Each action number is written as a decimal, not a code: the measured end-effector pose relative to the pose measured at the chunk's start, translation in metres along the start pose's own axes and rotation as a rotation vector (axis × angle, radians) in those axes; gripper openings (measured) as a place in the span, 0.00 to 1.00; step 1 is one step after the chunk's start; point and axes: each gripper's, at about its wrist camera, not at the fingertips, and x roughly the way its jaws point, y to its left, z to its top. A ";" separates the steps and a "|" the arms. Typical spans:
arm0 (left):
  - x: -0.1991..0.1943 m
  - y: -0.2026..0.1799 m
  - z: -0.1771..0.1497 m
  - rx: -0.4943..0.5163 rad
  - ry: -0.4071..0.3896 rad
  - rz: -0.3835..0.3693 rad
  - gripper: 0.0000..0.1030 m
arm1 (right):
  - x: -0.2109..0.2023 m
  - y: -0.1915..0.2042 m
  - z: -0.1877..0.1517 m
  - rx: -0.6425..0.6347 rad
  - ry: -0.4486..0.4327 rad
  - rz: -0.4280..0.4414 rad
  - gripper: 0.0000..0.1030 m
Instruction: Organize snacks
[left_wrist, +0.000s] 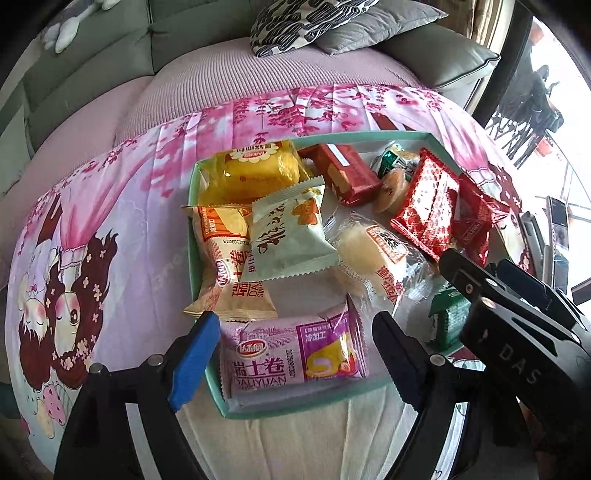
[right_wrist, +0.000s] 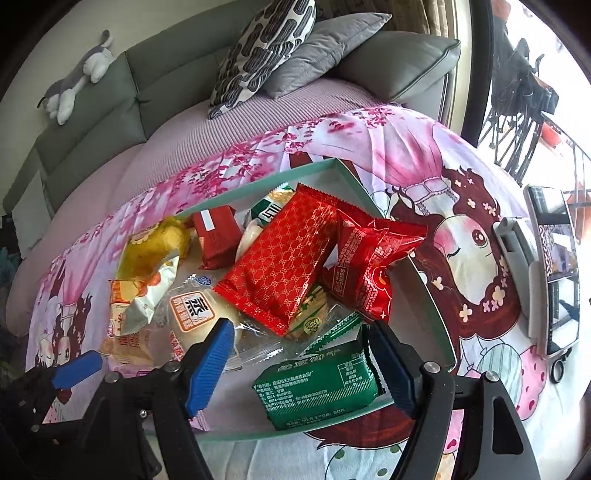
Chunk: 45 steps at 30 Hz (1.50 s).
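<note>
A shallow teal-rimmed box (left_wrist: 193, 206) on a pink cartoon cloth holds several wrapped snacks. My left gripper (left_wrist: 295, 354) is open, its blue fingers on either side of a purple Swiss-roll pack (left_wrist: 295, 354) at the box's near edge. My right gripper (right_wrist: 301, 365) is open around a green snack pack (right_wrist: 317, 387) in the box's (right_wrist: 432, 295) near right corner; it also shows in the left wrist view (left_wrist: 448, 319). A red patterned pack (right_wrist: 280, 266), a crumpled red bag (right_wrist: 369, 258), a yellow cake pack (left_wrist: 255, 173) and a pale green pack (left_wrist: 291, 236) lie further in.
A grey-green sofa (right_wrist: 166, 85) with patterned and grey cushions (right_wrist: 266, 48) stands behind the table. A phone on a stand (right_wrist: 554, 266) sits at the table's right edge. A plush toy (right_wrist: 77, 77) lies on the sofa back. A window is to the right.
</note>
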 end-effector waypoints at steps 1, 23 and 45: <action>-0.003 0.001 0.000 -0.001 -0.005 0.002 0.83 | -0.001 0.000 0.000 0.000 -0.002 0.001 0.76; -0.015 0.090 -0.003 -0.260 -0.085 0.164 0.91 | -0.005 0.016 -0.001 -0.030 -0.057 0.060 1.00; -0.009 0.109 -0.013 -0.282 -0.122 0.159 0.98 | -0.007 0.039 -0.007 -0.095 -0.053 0.058 1.00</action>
